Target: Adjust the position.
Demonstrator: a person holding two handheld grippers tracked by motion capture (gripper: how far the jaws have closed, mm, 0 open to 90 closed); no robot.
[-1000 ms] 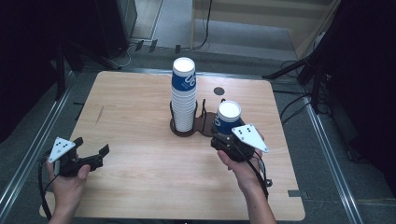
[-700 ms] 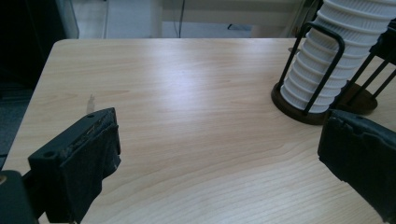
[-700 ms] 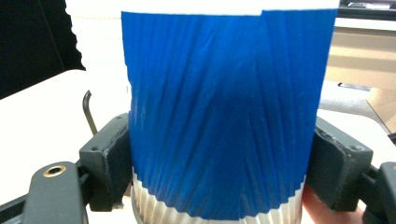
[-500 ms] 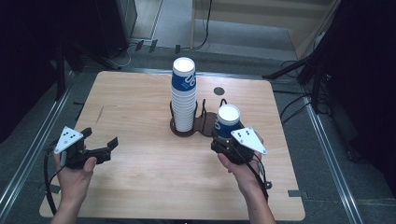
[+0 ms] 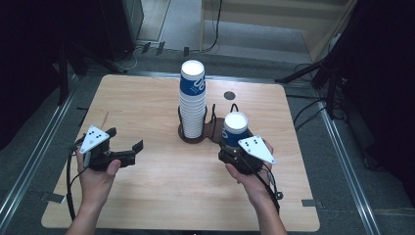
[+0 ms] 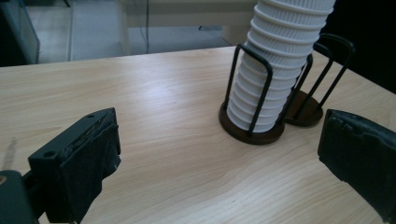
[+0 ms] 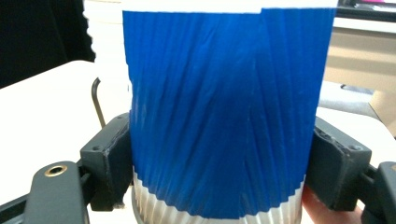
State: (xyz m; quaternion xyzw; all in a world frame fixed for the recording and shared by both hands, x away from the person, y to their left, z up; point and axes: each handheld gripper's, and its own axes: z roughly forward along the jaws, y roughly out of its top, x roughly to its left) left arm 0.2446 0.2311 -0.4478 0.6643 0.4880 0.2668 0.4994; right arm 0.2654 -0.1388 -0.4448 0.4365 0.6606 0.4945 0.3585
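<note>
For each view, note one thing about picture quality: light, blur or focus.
High view: the table is evenly lit and sharp, the surroundings fall into darkness. Left gripper view: the cup stack is crisp, the near tongs soft. Right gripper view: the blue cup is so close it blurs, and the background is washed out.

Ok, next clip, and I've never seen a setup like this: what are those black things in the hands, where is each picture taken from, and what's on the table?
A person holds a hand-held clamp tool in each hand; no robot arm is involved. The high view looks down from above the person's side. The other two come from cameras riding on each tool.

On the wooden table stands a dark wire rack holding a tall stack of cups.

The right gripper is clamped on a single blue cup, its pads pressing both sides. The left gripper is open and holds nothing; it points toward the rack from the table's left part.
</note>
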